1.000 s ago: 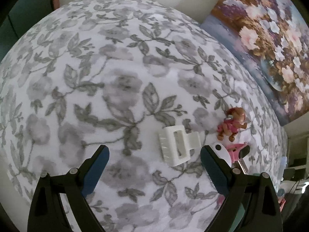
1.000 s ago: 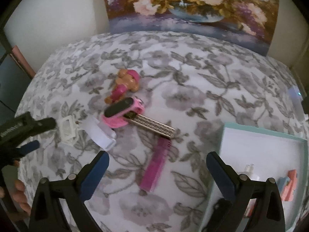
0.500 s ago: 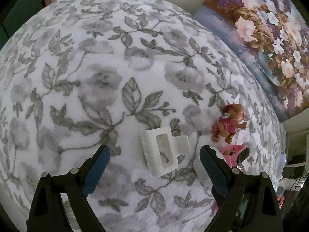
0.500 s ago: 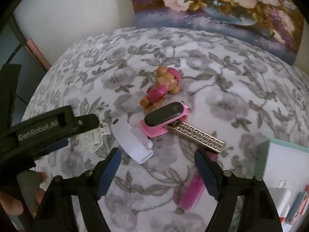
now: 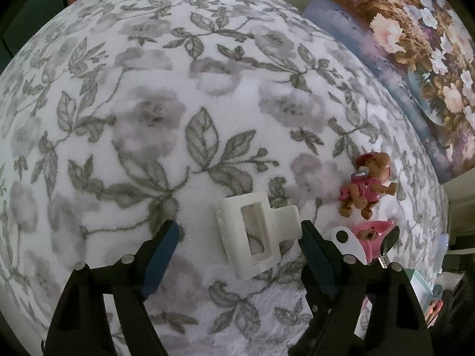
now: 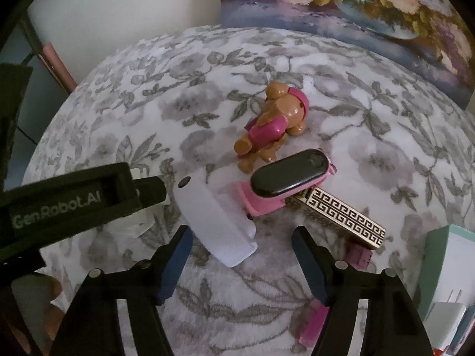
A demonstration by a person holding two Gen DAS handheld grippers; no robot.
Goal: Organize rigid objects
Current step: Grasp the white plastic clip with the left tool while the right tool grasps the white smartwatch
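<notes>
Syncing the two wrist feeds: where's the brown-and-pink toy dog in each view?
Left wrist: toy dog at right edge, mid-height, beyond the open left gripper.
Right wrist: toy dog just above centre, beyond the open right gripper.
Shared landmark: pink watch band right beside it.

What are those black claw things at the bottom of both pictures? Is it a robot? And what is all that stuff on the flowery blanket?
No robot: a person holds two grabbing tools, each with a small camera looking along its fingers. One picture comes from the left gripper, the other from the right gripper. Both are open and hold nothing. On the flowery blanket lie a white hair clip, just ahead of the left gripper, a toy puppy, a pink band with a black oval on top, a white piece and a gold patterned bar. At the right edge is a teal box.
</notes>
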